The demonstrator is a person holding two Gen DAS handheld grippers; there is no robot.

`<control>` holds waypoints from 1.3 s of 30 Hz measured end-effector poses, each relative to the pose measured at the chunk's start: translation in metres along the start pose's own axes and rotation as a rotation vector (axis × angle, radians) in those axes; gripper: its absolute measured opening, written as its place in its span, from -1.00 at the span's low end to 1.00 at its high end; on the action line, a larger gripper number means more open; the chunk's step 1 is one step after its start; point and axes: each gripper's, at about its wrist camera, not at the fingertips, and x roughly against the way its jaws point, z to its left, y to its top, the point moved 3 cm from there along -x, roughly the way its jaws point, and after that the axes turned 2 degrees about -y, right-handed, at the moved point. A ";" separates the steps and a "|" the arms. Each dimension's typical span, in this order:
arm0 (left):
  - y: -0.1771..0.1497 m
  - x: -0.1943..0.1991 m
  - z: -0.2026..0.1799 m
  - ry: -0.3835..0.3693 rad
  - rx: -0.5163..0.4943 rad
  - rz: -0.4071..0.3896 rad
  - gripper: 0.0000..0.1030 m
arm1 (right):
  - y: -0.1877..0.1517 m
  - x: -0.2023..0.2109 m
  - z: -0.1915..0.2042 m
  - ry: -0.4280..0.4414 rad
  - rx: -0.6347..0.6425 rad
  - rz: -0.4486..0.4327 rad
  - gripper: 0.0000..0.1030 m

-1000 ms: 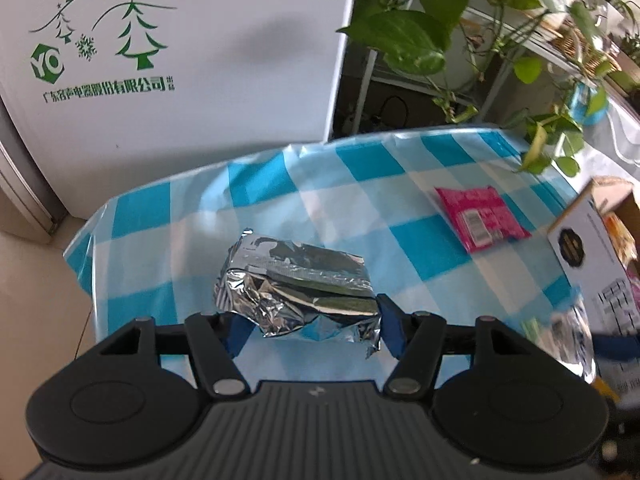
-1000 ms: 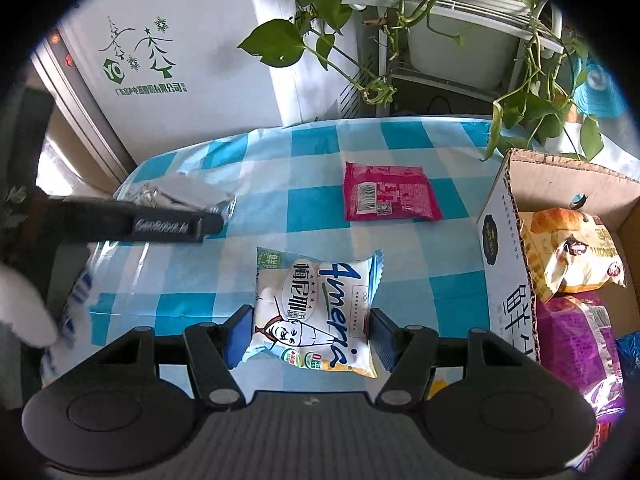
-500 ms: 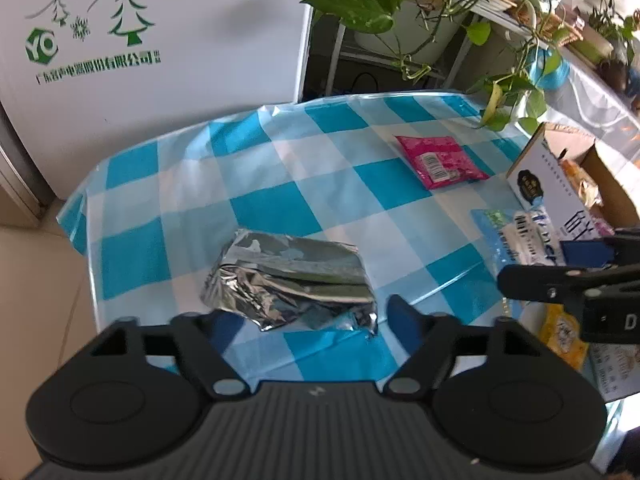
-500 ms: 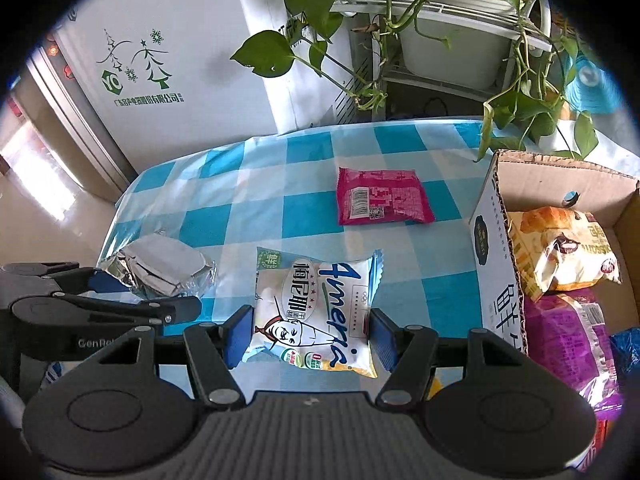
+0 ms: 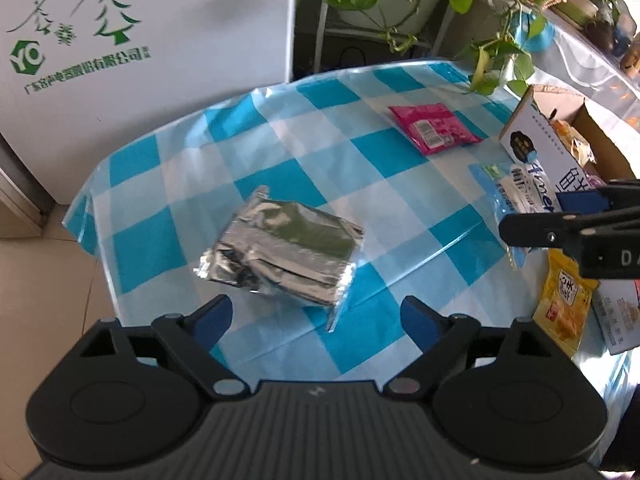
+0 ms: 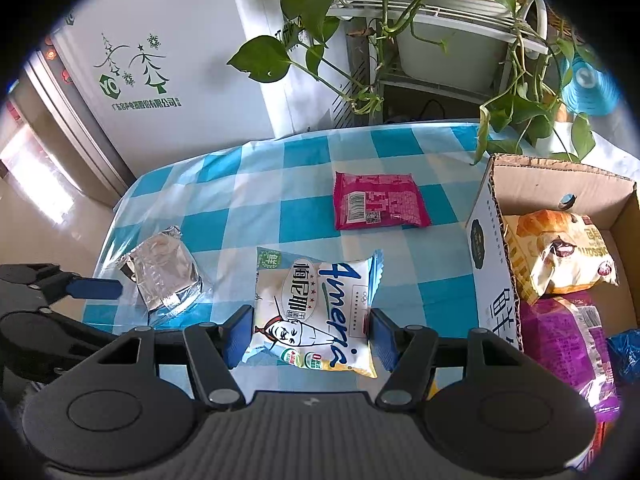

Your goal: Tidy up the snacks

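Observation:
A crumpled silver foil packet (image 5: pixel 280 252) lies on the blue-and-white checked tablecloth (image 5: pixel 280 128), near its left edge. My left gripper (image 5: pixel 316 314) sits just behind it, its jaws opening, and neither pad touches the packet. My right gripper (image 6: pixel 310 334) is shut on a white-and-blue snack bag (image 6: pixel 316 312), one blue pad pressing each side. From the left wrist view, that bag (image 5: pixel 516 196) and the right gripper (image 5: pixel 552 216) show at the right. A pink packet (image 6: pixel 380 206) lies flat farther back. An open cardboard box (image 6: pixel 492 280) stands to the right.
The box holds an orange-and-cream bag (image 6: pixel 560 256) and a purple bag (image 6: pixel 568 344). A yellow packet (image 5: pixel 564 304) lies at the table's near right. Plant leaves (image 6: pixel 516 116) hang over the far right corner. A white cabinet (image 5: pixel 160 40) stands behind the table.
My left gripper's jaws have spread off the silver packet, which now lies free on the cloth, and the gripper has drawn back. The right gripper and its bag have not moved.

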 end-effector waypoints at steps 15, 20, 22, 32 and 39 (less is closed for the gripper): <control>0.025 -0.007 0.021 0.020 0.519 -0.092 0.83 | 0.005 -0.002 -0.001 -0.009 -0.012 -0.006 0.32; 0.026 -0.021 0.021 0.092 0.625 -0.079 0.84 | 0.005 0.001 -0.006 -0.014 -0.022 -0.010 0.32; 0.029 -0.027 0.018 0.102 0.628 -0.080 0.85 | 0.005 0.001 -0.007 -0.014 -0.024 -0.011 0.32; 0.026 -0.037 0.014 0.158 0.544 -0.076 0.65 | 0.005 0.003 -0.006 -0.002 -0.027 -0.009 0.32; 0.021 -0.031 0.014 0.136 0.468 -0.096 0.27 | 0.005 0.004 -0.005 0.009 -0.021 -0.010 0.33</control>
